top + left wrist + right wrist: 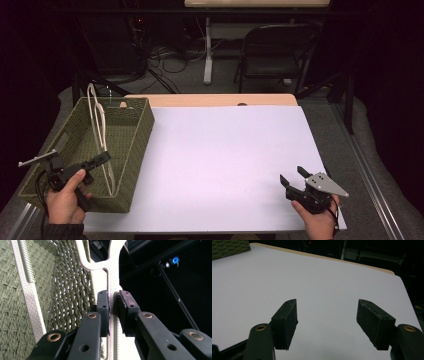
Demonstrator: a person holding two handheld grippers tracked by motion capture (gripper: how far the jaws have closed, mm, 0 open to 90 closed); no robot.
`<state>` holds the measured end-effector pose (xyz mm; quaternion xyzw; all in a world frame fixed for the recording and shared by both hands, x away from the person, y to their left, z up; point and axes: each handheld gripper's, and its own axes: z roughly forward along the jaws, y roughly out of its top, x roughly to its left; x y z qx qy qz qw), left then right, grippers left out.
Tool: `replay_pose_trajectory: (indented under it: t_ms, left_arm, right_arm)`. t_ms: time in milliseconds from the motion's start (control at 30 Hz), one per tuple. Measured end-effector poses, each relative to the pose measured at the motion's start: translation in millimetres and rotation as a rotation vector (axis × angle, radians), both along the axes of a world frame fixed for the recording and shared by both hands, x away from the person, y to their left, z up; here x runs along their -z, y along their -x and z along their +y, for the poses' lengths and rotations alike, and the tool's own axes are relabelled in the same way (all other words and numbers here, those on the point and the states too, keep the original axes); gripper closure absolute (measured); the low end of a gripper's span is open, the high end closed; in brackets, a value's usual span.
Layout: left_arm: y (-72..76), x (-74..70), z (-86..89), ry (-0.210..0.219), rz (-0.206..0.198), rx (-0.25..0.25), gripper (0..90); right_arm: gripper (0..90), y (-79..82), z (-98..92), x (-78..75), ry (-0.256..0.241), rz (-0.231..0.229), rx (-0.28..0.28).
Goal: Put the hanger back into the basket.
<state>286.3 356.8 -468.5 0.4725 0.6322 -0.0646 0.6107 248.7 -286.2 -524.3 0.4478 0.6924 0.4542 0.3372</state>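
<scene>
Cream strap (111,270) sits pinched between left gripper (113,307) jaws beside basket (131,150); right gripper (327,322) gapes.

I can read no text, label, brand, number or sign anywhere here (nothing on any surface I look at carries legible writing).

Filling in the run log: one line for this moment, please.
left gripper: shut on white strap | strap over green basket | right gripper: open, empty, above white table
</scene>
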Motion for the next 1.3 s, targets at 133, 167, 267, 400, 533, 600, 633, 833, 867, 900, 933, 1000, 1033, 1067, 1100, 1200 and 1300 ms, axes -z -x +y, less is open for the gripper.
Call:
replay_pose_trajectory:
  t_ms: [133, 167, 267, 400, 533, 600, 633, 833, 867, 900, 933, 1000, 1033, 1067, 1100, 1200, 1300]
  left_arm:
    - [0.8, 0.6, -0.4, 0.013, 0.001, -0.009, 79.8]
    - [0.6, 0.8, -0.5, 0.012, 0.003, -0.012, 79.7]
    - [-0.2, 3.0, -0.3, 0.006, 0.012, -0.022, 79.7]
    - [0.3, 6.5, 0.9, 0.014, 0.027, -0.03, 79.7]
    - [1.5, 9.3, 2.3, 0.022, 0.03, -0.04, 79.6]
    - [1.9, 10.5, 3.2, 0.023, 0.037, -0.045, 79.6]
    - [2.2, 11.2, 3.7, 0.024, 0.041, -0.048, 79.6]
    - [2.7, 16.3, 6.5, 0.033, 0.065, -0.048, 79.4]
    - [2.6, 16.3, 6.4, 0.026, 0.068, -0.048, 79.4]
    - [2.3, 15.8, 5.9, 0.025, 0.072, -0.051, 79.3]
    - [2.4, 15.3, 6.2, 0.016, 0.076, -0.047, 79.3]
    - [1.6, 14.7, 5.5, 0.012, 0.085, -0.055, 79.1]
    - [1.7, 14.4, 6.0, 0.005, 0.094, -0.059, 79.0]
    - [2.0, 13.7, 6.1, -0.008, 0.099, -0.068, 78.7]
    - [2.0, 13.1, 6.4, -0.024, 0.1, -0.077, 78.3]
    - [1.7, 12.0, 8.8, -0.041, 0.114, -0.077, 78.4]
    - [-0.4, 11.2, 10.4, -0.067, 0.125, -0.073, 78.2]
  right_arm:
    - [32.9, -0.7, -0.2, 0.7, -0.008, -0.009, 0.003]
    - [32.9, -0.8, -0.1, 0.8, -0.009, -0.009, 0.002]
    - [32.9, 0.1, -0.2, 0.0, -0.002, -0.001, -0.001]
    - [32.9, -0.6, -0.2, 0.8, -0.008, -0.01, 0.001]
    - [32.9, -1.0, -0.1, 0.9, -0.006, -0.01, 0.0]
    - [32.9, -0.6, -0.2, 0.4, -0.003, -0.006, -0.002]
    - [32.9, -0.7, -0.1, 0.5, -0.005, -0.008, -0.001]
    - [32.9, -1.2, 0.1, 1.0, -0.007, -0.006, -0.002]
    - [32.9, -1.2, 0.2, 1.0, -0.008, -0.006, -0.002]
    - [32.9, -1.1, 0.2, 0.9, -0.007, -0.005, -0.004]
    - [32.9, -1.0, 0.2, 0.8, -0.006, -0.005, -0.004]
    - [33.0, -1.1, 0.2, 1.0, -0.008, -0.008, -0.001]
    - [33.0, -1.0, -0.2, 1.0, -0.007, -0.007, -0.001]
    - [32.9, -0.7, -0.6, 0.9, -0.004, -0.004, 0.0]
    - [32.9, -0.6, -0.7, 1.1, -0.007, -0.003, 0.001]
    - [32.9, 0.1, -2.1, 0.9, -0.007, 0.005, 0.004]
    - [32.9, 0.4, -3.0, 1.1, -0.011, 0.002, 0.005]
